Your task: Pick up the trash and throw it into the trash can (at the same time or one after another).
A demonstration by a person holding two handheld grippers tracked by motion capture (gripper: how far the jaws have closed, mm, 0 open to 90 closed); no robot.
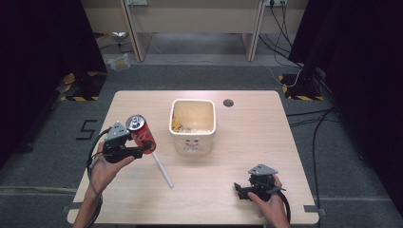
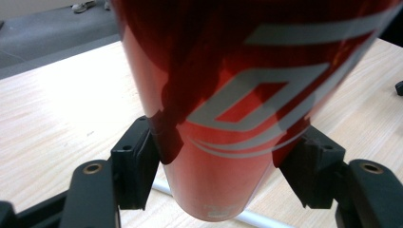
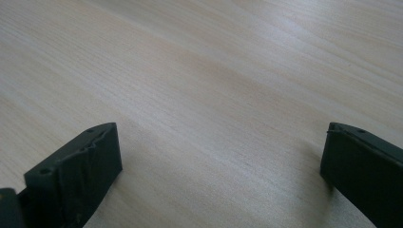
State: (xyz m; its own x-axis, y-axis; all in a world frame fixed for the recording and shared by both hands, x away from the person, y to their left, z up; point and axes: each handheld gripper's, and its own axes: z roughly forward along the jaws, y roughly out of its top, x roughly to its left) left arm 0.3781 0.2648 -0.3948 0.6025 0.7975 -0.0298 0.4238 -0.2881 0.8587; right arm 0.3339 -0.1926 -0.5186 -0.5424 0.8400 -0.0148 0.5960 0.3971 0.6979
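Red and close against the lens in the left gripper view, the soda can (image 2: 228,109) sits clamped between the two black jaws of the left hand-held gripper (image 2: 228,175), which press on its lower body from either side. From the high view the can (image 1: 141,134) is held clear above the left part of the surface (image 1: 266,142), tilted, its silver top facing up and toward the far left and its base down toward the right, so the long axis runs on a slant rather than upright. A white straw-like stick (image 1: 163,171) lies flat on the wood just beneath and to the right of it, pointing from the can toward the near edge. The cream bin (image 1: 192,141) stands near the middle of the surface, close to the can's right, with some scraps inside. This looks like the carry step: the can is lifted and appears bound for the bin. Next, I judge, the left hand must swing it rightward over the rim, then spread the jaws to drop it. The right hand-held gripper (image 1: 247,190) rests low at the near right, jaws spread wide over bare wood, holding nothing.
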